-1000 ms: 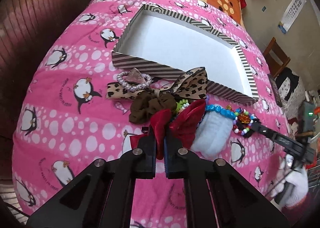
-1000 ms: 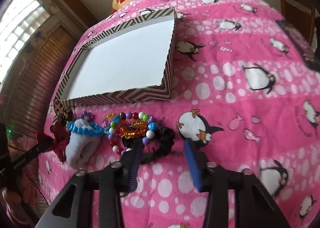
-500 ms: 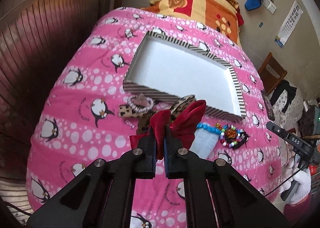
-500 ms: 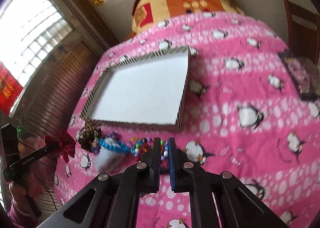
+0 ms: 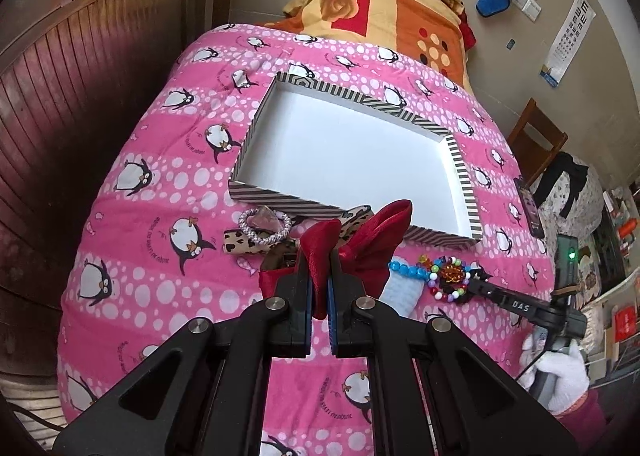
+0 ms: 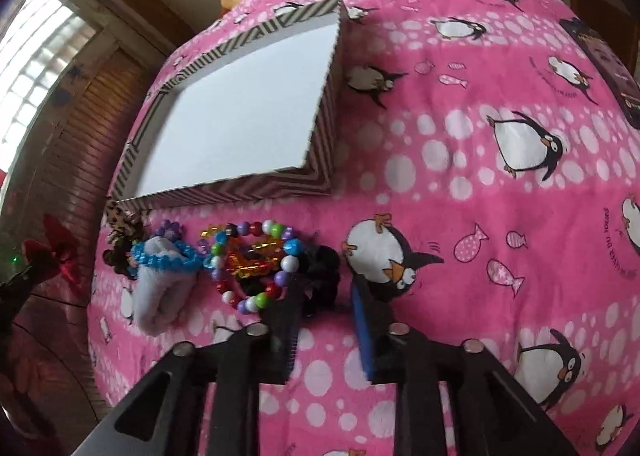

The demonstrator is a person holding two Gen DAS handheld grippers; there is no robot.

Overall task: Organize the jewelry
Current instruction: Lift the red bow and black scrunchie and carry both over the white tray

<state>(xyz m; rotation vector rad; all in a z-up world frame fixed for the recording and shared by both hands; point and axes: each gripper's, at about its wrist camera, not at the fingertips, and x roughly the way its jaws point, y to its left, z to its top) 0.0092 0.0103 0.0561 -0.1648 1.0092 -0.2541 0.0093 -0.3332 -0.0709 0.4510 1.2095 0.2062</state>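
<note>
One striped box (image 5: pixel 464 180) on the bed, white inside. One red bow (image 5: pixel 360 248), one leopard-print bow (image 5: pixel 240 242). Three bead bracelets: blue (image 6: pixel 168 258), multicoloured (image 6: pixel 256 256), silvery (image 5: pixel 264 226). One black scrunchie (image 6: pixel 320 276), one white fluffy piece (image 6: pixel 156 296). Two grippers (image 5: pixel 319 288), (image 6: pixel 325 312).

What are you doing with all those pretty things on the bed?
A person is sorting hair things and bracelets into the striped box, which has nothing in it yet. The left hand-held gripper is shut on a red bow, lifted off the pink penguin blanket. The right hand-held gripper is opening around a black scrunchie, next to the colourful bead bracelet.
</note>
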